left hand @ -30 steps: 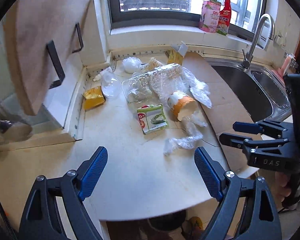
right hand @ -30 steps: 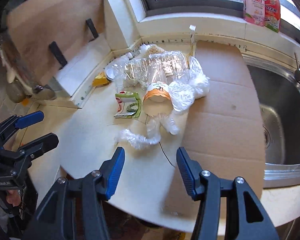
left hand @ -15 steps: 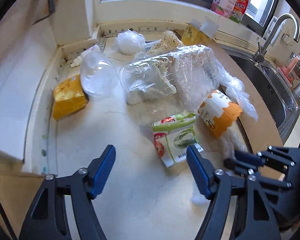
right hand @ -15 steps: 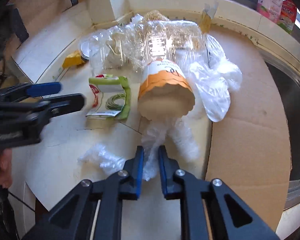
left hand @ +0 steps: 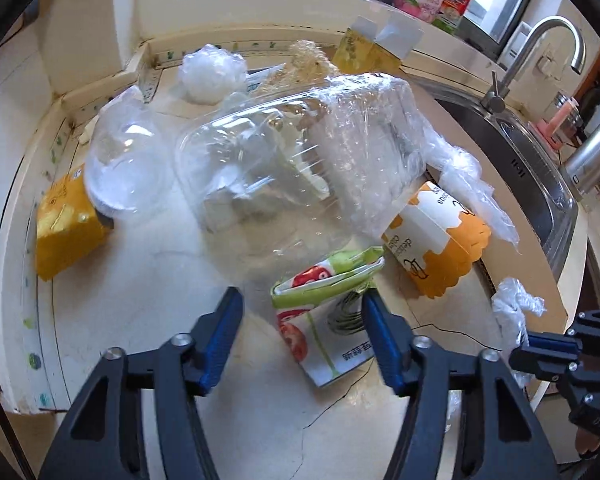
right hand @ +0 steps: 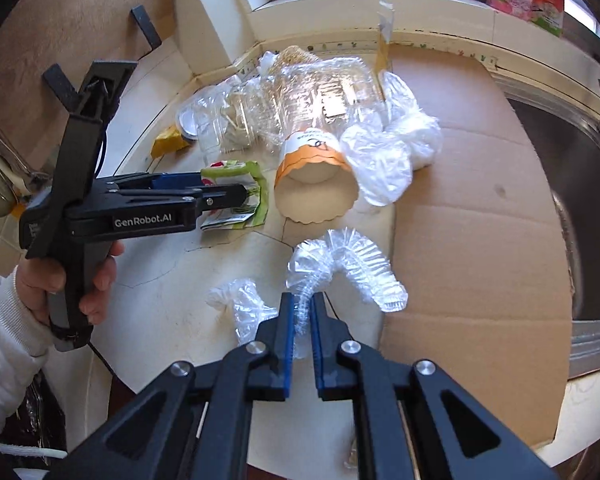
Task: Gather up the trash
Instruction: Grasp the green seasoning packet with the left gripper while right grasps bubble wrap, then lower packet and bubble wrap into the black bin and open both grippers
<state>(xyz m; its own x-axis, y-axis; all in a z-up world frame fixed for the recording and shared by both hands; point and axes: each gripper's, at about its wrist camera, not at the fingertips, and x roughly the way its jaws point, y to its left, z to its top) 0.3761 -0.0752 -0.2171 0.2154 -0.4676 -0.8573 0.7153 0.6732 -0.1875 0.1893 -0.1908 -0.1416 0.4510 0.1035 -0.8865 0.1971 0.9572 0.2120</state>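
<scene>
A green and white snack packet [left hand: 324,320] lies flat on the pale counter [left hand: 148,312], between the blue fingers of my left gripper [left hand: 302,320]. Its jaws are closing; the right pad is at the packet's edge and the left pad still stands off. From the right wrist view, the left gripper [right hand: 224,188] reaches over the same packet [right hand: 236,196]. My right gripper [right hand: 302,308] is shut on a strip of crinkled clear plastic wrap [right hand: 348,264], which arches up from its pads. The right gripper [left hand: 540,348] and the wrap [left hand: 516,304] also show at the left view's right edge.
Behind the packet lie an orange and white paper cup [left hand: 436,248], a clear plastic container [left hand: 284,168], a dome lid [left hand: 124,164], a yellow box [left hand: 64,228] and a white plastic bag [right hand: 380,160]. A cardboard sheet [right hand: 480,200] covers the counter beside the sink [left hand: 540,168].
My left gripper came forward and down over the packet while its jaws narrowed. My right gripper closed on the plastic wrap, and the wrap now stands up from the counter.
</scene>
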